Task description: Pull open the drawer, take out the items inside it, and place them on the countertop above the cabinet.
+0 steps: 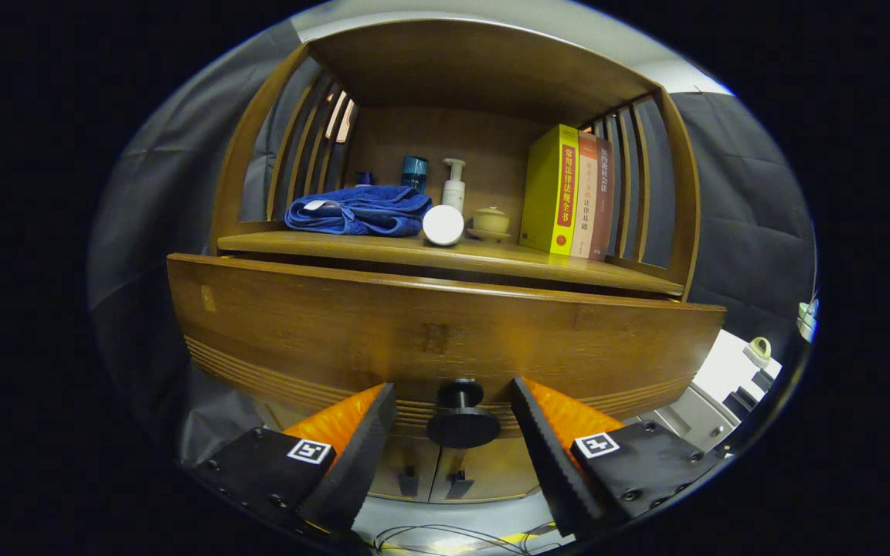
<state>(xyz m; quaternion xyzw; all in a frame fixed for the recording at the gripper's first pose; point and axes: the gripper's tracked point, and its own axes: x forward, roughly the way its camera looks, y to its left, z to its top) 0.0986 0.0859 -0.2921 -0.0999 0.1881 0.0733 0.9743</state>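
1. One wooden cabinet, with one drawer pulled partly out under the desk; inside of the drawer hidden behind its front panel, contents not to be told.
2. One black round knob on the drawer front, sitting between the two fingers, touching neither.
3. Two small cabinet doors below the drawer, each with a dark handle.
4. Three books standing upright at the right of the desk: one yellow, one pale with an orange band, one brown, pressed side by side.
5. One blue folded towel at the left of the desk, with one dark blue cup behind it.
6. One white pump bottle near the back wall, one white round object at the front edge just beside the towel, one small cream lidded cup on a saucer to its right.
7. One tool, open: two black toothed fingers with orange backing, spread well apart to either side of the knob, level with it, pointing straight at the drawer front. One square marker on each finger base.
8. Slatted wooden side walls and a wooden roof around the desk; dark cloth booth wall behind and to both sides.
9. Pale floor below with thin cables lying across it; white and grey equipment at the right, beyond the cabinet.
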